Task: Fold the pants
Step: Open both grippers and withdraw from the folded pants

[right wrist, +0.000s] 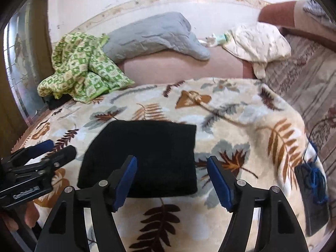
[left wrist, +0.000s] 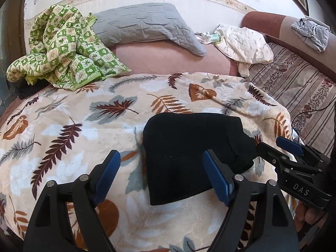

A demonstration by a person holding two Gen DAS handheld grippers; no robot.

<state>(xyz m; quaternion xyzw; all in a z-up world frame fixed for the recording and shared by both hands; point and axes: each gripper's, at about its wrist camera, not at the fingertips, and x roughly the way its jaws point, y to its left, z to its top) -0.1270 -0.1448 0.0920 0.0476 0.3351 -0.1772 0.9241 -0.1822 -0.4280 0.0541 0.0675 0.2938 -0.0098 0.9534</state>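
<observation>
The black pants [left wrist: 189, 149] lie folded into a compact rectangle on the leaf-patterned blanket [left wrist: 73, 130]; they also show in the right wrist view [right wrist: 145, 155]. My left gripper [left wrist: 161, 163] is open and empty, hovering just in front of the pants' left edge. My right gripper [right wrist: 172, 172] is open and empty, over the pants' near right corner. The right gripper also shows at the right of the left wrist view [left wrist: 273, 145], beside the pants. The left gripper shows at the left of the right wrist view [right wrist: 52, 149].
A green checked quilt [left wrist: 63, 48] is bunched at the back left. A grey pillow [left wrist: 147, 23] and a cream garment [left wrist: 245, 42] lie at the back. A striped sofa cover [left wrist: 298, 88] is to the right. A dark pouch with blue cord [right wrist: 313, 189] sits at the blanket's right edge.
</observation>
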